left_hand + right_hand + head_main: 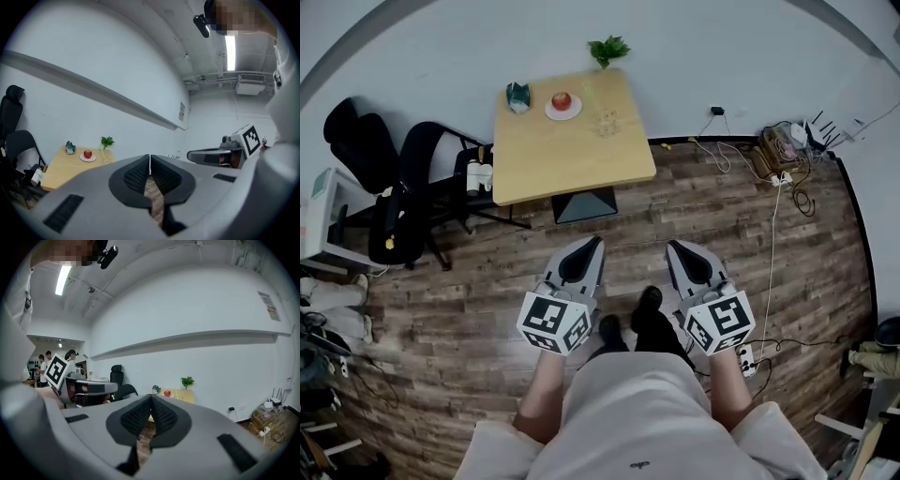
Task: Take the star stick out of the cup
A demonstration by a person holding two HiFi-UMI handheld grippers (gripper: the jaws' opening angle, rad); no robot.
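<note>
Two shut grippers, star stick in its cup across the room

Far left: black office chairs (389,178) against the wall. Next comes a wooden table (572,159), well apart from the person. On it, left to right: small teal object (517,97), red apple (562,98) on a white plate (572,114), then a clear cup (607,120) toward the back right corner. Star stick (102,153) stands in the cup. It is pale green, its long axis near upright, upper end tipped a little toward the apple. Head shape too small to make out. Green plant (608,49) sits at the table's back edge, by the wall.

Foreground: left gripper (592,243) held low over the wood floor (469,281), jaws pressed together, nothing between them. Right gripper (676,247) near it, jaws likewise closed and empty. Both point toward the table. Far right: tangle of cables (778,150) at the wall.
</note>
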